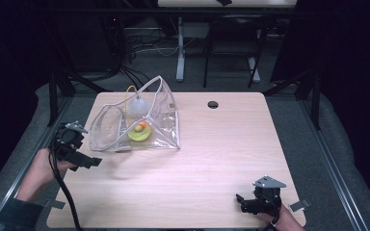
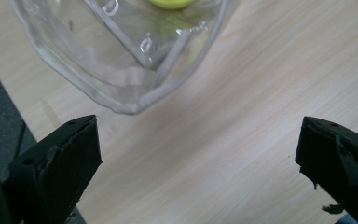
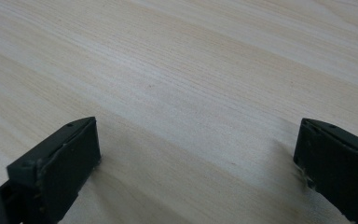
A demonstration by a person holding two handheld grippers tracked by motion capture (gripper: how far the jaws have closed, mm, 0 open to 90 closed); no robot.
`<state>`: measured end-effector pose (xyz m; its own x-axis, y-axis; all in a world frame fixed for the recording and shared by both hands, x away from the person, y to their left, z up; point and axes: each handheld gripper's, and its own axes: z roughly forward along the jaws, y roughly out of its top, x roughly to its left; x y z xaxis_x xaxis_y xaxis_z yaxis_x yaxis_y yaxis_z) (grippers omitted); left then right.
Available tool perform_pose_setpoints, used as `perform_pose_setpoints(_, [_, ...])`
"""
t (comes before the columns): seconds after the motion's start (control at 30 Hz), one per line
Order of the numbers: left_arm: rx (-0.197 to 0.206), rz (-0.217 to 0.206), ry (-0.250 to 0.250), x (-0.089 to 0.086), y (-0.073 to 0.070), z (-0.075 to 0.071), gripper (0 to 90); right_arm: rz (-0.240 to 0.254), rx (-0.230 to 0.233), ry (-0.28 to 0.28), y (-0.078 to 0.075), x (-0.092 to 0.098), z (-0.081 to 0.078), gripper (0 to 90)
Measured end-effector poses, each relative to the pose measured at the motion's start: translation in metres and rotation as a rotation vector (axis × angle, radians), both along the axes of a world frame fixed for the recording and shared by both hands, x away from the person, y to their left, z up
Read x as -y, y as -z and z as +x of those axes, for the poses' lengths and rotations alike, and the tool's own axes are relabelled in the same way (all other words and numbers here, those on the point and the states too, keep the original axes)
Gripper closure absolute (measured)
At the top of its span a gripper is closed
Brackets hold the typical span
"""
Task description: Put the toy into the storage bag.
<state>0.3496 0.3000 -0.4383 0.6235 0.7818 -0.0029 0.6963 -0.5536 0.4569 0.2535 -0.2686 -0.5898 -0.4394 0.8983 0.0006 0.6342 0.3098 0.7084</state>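
From where I stood, the clear plastic bag (image 1: 139, 122) sat on the wooden table (image 1: 212, 159) toward its ten o'clock corner, its mouth gaping toward the left edge and one flap standing up at the back. Inside it lay a yellow-green bowl (image 1: 139, 134) with a small orange piece (image 1: 142, 125) resting in it, and a pale rounded thing with a thin yellow loop (image 1: 131, 91) stood just behind them; what that was I could not tell.

The left gripper (image 1: 84, 161) hung at the table's nine o'clock edge, just beside the bag's open mouth but apart from it. In the left gripper view, its jaws stood spread wide with bare wood between them, and the bag's rounded rim (image 2: 130, 100) lay at twelve o'clock ahead of them, untouched, with the bowl's green edge (image 2: 170, 3) showing at the very top. Nothing was pinched.

The right gripper (image 1: 245, 202) sat low at about five o'clock, well apart from the bag, a hand (image 1: 282, 220) on it from the near edge. In the right gripper view, its jaws were likewise spread wide over plain tabletop, holding nothing.
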Motion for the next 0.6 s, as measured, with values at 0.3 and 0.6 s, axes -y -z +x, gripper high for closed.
perform_pose_setpoints(0.3, [-0.038, 0.003, 0.03, 0.001, 0.036, -0.009, 0.0, 0.0, 0.0, 0.0, 0.0, 0.0, 0.0, 0.0])
perform_pose_setpoints(0.6, [0.043, -0.096, -0.009, -0.013, 0.067, -0.018, 0.0, 0.0, 0.0, 0.0, 0.0, 0.0, 0.0, 0.0])
